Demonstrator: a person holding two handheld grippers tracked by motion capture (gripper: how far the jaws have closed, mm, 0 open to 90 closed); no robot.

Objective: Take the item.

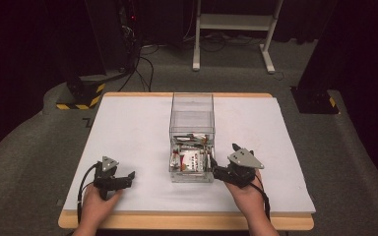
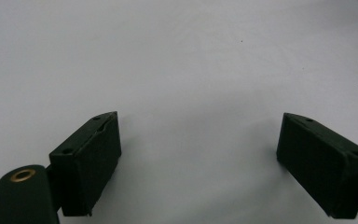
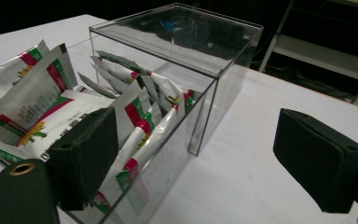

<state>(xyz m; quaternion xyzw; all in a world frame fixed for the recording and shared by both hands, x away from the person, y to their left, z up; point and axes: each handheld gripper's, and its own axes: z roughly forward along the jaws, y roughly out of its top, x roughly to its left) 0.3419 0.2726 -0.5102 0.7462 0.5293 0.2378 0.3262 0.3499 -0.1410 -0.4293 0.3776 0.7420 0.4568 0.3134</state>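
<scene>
A clear plastic box [image 1: 192, 105] stands at the middle of the white table [image 1: 128, 132]; a clear top covers its far half and its near half is open. Several white packets [image 1: 192, 160] with red and green print lie in the open near half. My right gripper [image 1: 225, 159] is open beside the box's near right corner. In the right gripper view the box wall [image 3: 223, 93] and the packets [image 3: 37, 102] show between and behind the jaws of the right gripper [image 3: 196, 119]. My left gripper [image 1: 128, 178] is open at the near left, over bare table, holding nothing [image 2: 200, 122].
The table's wooden front edge [image 1: 187, 221] runs just under both hands. Beyond the far edge stand a white frame [image 1: 231, 22], black stands, cables and a yellow-and-black striped base [image 1: 81, 101] on grey carpet. Bare white surface lies on either side of the box.
</scene>
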